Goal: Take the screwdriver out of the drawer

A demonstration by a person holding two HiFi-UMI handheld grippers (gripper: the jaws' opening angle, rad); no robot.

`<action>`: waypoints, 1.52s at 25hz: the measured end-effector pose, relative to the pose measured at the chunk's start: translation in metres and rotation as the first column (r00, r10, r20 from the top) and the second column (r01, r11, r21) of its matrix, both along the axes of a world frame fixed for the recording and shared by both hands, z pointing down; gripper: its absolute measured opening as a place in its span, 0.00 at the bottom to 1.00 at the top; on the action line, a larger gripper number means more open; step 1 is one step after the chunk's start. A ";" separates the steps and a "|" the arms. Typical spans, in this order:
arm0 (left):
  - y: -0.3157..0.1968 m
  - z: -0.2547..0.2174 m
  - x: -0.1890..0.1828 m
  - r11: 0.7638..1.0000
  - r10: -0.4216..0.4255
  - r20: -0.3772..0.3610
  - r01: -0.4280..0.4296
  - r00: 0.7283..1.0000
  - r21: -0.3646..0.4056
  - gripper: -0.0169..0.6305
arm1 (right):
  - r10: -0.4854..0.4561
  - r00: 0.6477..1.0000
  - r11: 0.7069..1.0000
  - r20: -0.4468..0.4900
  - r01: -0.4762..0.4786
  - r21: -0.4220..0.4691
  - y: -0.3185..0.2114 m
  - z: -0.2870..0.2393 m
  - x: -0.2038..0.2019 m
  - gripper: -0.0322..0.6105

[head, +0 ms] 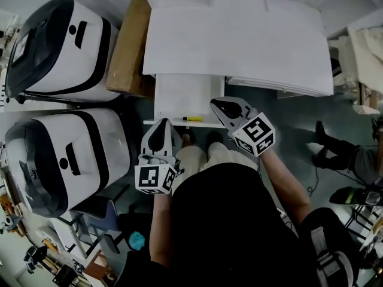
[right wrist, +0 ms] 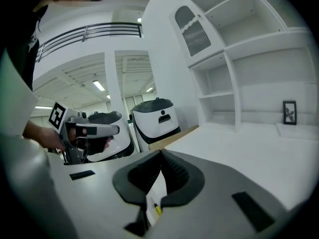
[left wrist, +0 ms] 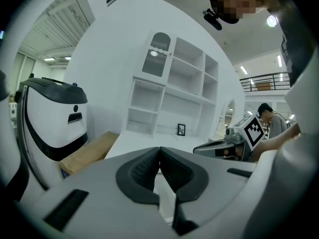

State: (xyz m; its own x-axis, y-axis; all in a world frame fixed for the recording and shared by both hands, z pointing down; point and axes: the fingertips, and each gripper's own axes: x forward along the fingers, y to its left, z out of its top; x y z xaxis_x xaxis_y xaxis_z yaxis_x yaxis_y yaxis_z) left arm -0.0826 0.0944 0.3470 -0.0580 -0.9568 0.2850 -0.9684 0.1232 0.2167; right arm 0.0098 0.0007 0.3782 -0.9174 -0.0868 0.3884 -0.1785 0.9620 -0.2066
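- My left gripper (left wrist: 159, 149) has its fingers pressed together, with nothing between them.
- My right gripper (right wrist: 160, 153) is also closed and empty.
- The screwdriver (head: 191, 119) lies in the open drawer (head: 179, 94), between both sets of fingertips and touching neither.

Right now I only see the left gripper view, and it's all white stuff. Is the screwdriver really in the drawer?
Observer: Yes. The head view shows a yellow screwdriver lying along the front edge of the open drawer.
Operator: Where's my right gripper then?
Observer: The right gripper shows at the drawer's front right corner, just right of the screwdriver.
Operator: Are its jaws open?
Observer: No. The right gripper view shows them shut and empty, with the screwdriver visible below them.
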 end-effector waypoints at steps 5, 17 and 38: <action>-0.009 0.010 -0.027 1.000 0.012 -0.019 -0.012 1.000 -0.023 0.06 | -0.102 0.988 0.995 -0.117 0.102 -0.013 -0.006 0.045 -0.032 0.08; -0.031 0.045 -0.071 0.992 0.065 -0.067 -0.072 0.996 -0.107 0.06 | -0.371 0.862 0.929 -0.345 0.338 -0.154 0.001 0.150 -0.078 0.08; -0.020 0.096 -0.084 0.966 0.128 -0.137 -0.155 0.982 -0.207 0.06 | -0.643 0.560 0.764 -0.523 0.513 -0.391 0.041 0.305 -0.068 0.14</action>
State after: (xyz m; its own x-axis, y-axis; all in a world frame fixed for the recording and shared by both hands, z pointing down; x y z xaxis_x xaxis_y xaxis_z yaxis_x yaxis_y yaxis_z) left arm -0.1667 0.0743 0.4425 0.1210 -0.8675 0.4824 -0.9475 0.0440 0.3169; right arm -0.0585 0.0412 0.6828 -0.3053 0.5043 0.8078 0.2589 0.8603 -0.4392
